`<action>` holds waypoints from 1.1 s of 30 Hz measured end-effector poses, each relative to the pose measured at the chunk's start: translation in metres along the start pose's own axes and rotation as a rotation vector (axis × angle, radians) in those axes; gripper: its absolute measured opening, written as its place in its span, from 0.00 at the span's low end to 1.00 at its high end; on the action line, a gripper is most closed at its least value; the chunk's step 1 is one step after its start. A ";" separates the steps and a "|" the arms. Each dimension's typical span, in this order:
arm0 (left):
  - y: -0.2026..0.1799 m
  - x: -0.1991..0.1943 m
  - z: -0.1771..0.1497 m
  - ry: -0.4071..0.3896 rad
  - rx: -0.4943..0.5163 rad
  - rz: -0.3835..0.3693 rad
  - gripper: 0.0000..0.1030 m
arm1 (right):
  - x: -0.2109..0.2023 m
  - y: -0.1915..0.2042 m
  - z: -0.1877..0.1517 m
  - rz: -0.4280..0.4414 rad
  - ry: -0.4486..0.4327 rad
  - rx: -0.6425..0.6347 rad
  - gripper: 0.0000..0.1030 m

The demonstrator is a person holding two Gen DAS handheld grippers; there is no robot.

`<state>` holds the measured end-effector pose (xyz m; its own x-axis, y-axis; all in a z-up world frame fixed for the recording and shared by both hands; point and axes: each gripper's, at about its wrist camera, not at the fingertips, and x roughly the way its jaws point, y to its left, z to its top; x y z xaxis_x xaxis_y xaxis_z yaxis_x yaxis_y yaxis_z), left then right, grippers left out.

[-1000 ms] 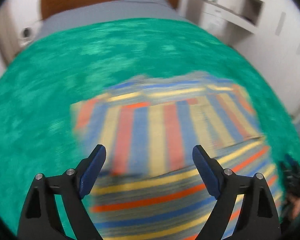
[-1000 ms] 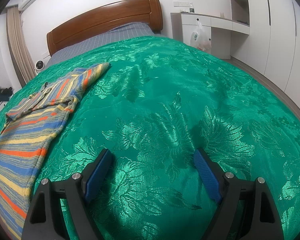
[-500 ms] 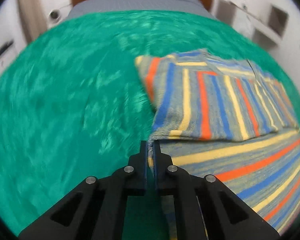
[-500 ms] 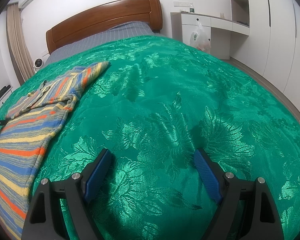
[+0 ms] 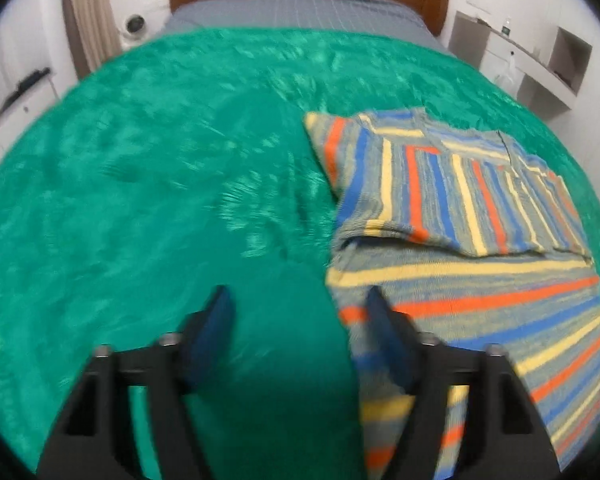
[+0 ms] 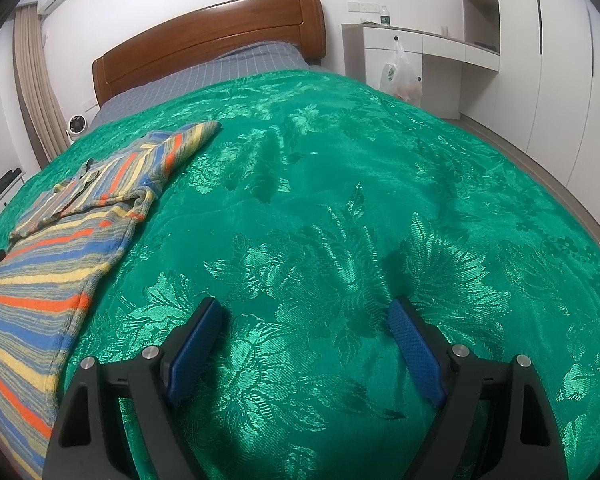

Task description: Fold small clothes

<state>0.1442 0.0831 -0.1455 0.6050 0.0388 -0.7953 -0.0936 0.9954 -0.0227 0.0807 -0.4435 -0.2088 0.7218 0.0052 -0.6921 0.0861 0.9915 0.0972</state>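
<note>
A striped knit garment (image 5: 480,280) in blue, orange, yellow and grey lies flat on the green bedspread (image 5: 140,200), with its upper part folded over (image 5: 440,192) onto the body. My left gripper (image 5: 297,296) hovers at the garment's left edge. Its jaws are opening, and only bedspread shows between them. The right finger (image 5: 384,320) overlaps the garment's edge. In the right wrist view the garment (image 6: 52,264) lies at the far left. My right gripper (image 6: 305,308) stands open over bare bedspread (image 6: 340,200), well away from the garment.
A wooden headboard (image 6: 208,36) and a grey checked sheet (image 6: 220,72) lie beyond the bedspread. White cabinets (image 6: 540,40) with a hanging plastic bag (image 6: 400,76) stand to the right. At the left are a curtain (image 6: 36,92) and a small white fan (image 6: 78,124).
The left gripper was open over the garment, then shut at its left edge, and now stands open again. The garment sits further right in its view. The right gripper has not moved.
</note>
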 end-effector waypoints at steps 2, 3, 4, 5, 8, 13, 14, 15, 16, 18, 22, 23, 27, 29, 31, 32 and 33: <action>0.003 -0.019 -0.005 -0.007 0.006 0.027 0.79 | 0.000 0.000 0.000 0.000 0.003 -0.001 0.83; 0.003 -0.029 -0.008 -0.004 0.011 0.047 0.80 | 0.000 0.000 0.000 0.002 0.004 -0.002 0.83; 0.003 -0.039 -0.010 -0.005 0.019 0.068 0.80 | 0.000 0.001 0.000 0.003 0.007 -0.003 0.84; 0.003 -0.045 -0.011 -0.008 0.025 0.081 0.80 | 0.001 0.001 0.000 0.006 0.011 -0.005 0.85; 0.001 -0.073 -0.017 -0.038 0.041 0.122 0.84 | 0.001 0.002 0.001 0.011 0.024 -0.013 0.88; -0.001 -0.101 -0.025 -0.067 0.062 0.151 0.85 | 0.003 0.006 0.003 0.008 0.055 -0.029 0.93; -0.001 -0.106 -0.027 -0.071 0.062 0.149 0.85 | 0.002 0.008 0.003 0.004 0.062 -0.034 0.93; -0.001 -0.108 -0.027 -0.073 0.060 0.147 0.85 | 0.002 0.008 0.002 0.001 0.066 -0.038 0.94; -0.002 -0.112 -0.029 -0.076 0.057 0.144 0.85 | 0.002 0.009 0.002 -0.002 0.069 -0.041 0.95; -0.003 -0.118 -0.031 -0.082 0.055 0.141 0.85 | 0.001 0.010 0.001 -0.007 0.077 -0.046 0.96; -0.007 -0.128 -0.036 -0.099 0.063 0.142 0.85 | 0.000 0.013 0.002 -0.020 0.099 -0.051 0.98; -0.008 -0.130 -0.036 -0.103 0.065 0.144 0.86 | -0.001 0.013 0.002 -0.024 0.106 -0.053 0.98; -0.007 -0.133 -0.037 -0.106 0.057 0.142 0.86 | -0.003 0.016 0.002 -0.041 0.132 -0.060 0.99; -0.006 -0.132 -0.039 -0.102 0.051 0.138 0.86 | -0.005 0.018 0.003 -0.051 0.150 -0.062 0.99; -0.004 -0.130 -0.044 -0.091 0.047 0.131 0.87 | -0.009 0.021 0.005 -0.070 0.179 -0.073 0.99; -0.002 -0.129 -0.048 -0.083 0.046 0.125 0.88 | -0.015 0.024 0.006 -0.087 0.191 -0.077 0.99; -0.001 -0.127 -0.053 -0.073 0.043 0.115 0.88 | -0.020 0.025 0.006 -0.089 0.194 -0.077 0.99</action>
<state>0.0258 0.0730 -0.0765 0.6484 0.1572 -0.7449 -0.1321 0.9868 0.0933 0.0727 -0.4193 -0.1879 0.5677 -0.0649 -0.8207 0.0850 0.9962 -0.0201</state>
